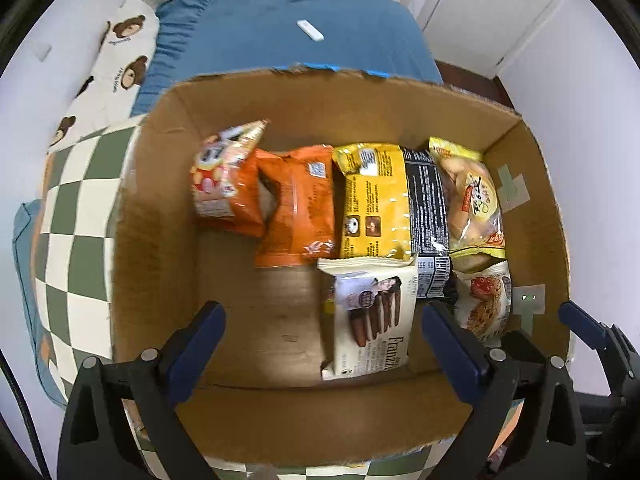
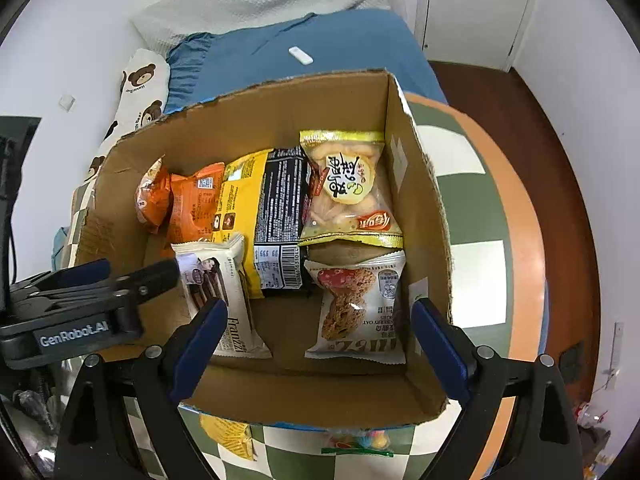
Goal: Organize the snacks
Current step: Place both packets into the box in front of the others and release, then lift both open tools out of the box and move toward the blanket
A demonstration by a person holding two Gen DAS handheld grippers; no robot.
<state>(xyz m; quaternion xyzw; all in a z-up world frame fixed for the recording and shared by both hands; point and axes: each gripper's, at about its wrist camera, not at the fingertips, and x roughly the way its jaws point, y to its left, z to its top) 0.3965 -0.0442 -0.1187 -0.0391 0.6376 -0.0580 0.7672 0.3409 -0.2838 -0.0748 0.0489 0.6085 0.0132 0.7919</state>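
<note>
Left wrist view: my cardboard box (image 1: 168,208) sits on a checkered bed (image 1: 76,216) by white walls; both my left hand-held gripper (image 1: 324,340) and right hand-held gripper (image 2: 320,328) are spread wide, holding nothing.

Bright, even indoor light; glare on the shiny snack packets (image 1: 376,200). Left view slightly motion-blurred. Strong fisheye bending and dark corners at the edges.

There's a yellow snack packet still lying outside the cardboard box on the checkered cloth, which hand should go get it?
Probably the right gripper. Its view shows the yellow snack packet on the green and white checkered cloth, just outside the brown cardboard box's near wall. Its fingers are open and empty. The left gripper view doesn't show that packet.
</note>
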